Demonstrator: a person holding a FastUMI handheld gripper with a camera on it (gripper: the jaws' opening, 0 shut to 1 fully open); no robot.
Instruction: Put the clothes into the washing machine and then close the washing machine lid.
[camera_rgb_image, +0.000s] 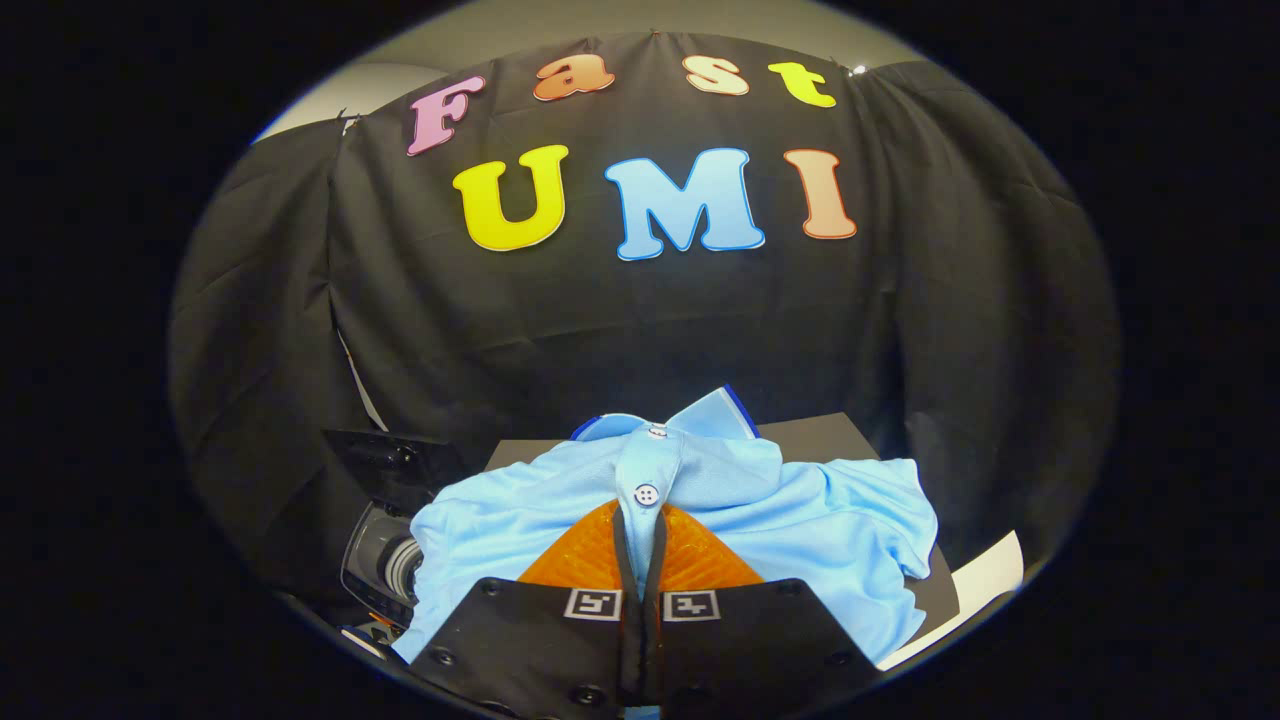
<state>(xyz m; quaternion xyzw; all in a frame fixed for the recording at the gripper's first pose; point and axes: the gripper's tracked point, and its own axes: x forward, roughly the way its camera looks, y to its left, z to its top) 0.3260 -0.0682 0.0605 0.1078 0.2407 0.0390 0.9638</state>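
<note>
I see a black draped cloth wall (640, 330) at twelve o'clock and a dark flat surface (830, 437) beneath; a dark washing machine (385, 560) sits at nine o'clock. My gripper (640, 520) has its orange fingers (580, 560) pinched together on the light blue buttoned polo shirt (800, 520), gripping its placket

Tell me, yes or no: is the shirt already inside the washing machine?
No: the light blue polo shirt hangs pinched at its button placket between the closed jaws of the gripper, beside the washing machine.

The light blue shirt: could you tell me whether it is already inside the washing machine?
Out: the light blue shirt hangs pinched in the hand-held gripper.
</note>
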